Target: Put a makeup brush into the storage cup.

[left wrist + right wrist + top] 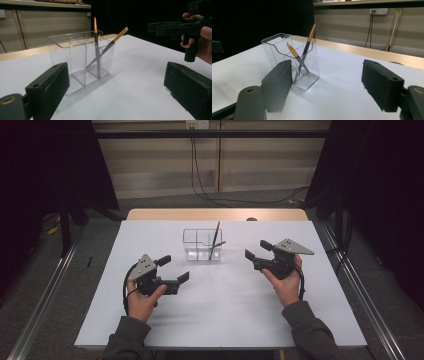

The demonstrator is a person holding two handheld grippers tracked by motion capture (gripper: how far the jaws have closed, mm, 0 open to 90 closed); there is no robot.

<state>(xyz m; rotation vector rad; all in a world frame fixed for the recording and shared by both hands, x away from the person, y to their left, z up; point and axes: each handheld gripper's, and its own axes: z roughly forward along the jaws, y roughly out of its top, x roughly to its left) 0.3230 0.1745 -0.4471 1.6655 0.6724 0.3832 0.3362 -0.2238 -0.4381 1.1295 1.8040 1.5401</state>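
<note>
A clear plastic holder (201, 246) with several compartments stands at the middle of the white table (220, 305). Two thin dark brushes with gold ends lean in its right compartment: one nearly upright (95, 35), the other slanted (117, 37). My left gripper (174, 268) hovers to the holder's front left, jaws open with nothing between them (117, 92). To the holder's right, my right gripper (257, 250) is also open and holds nothing, pointing at the holder (292, 60). Both brushes (309, 41) cross inside it. The right gripper (175, 26) also appears in the left gripper view.
A wooden strip (215, 214) runs along the table's far edge. Beyond it are a pale wall panel and trailing cables (210, 195). Metal rails (367, 305) flank the table, and dark curtains hang at both sides.
</note>
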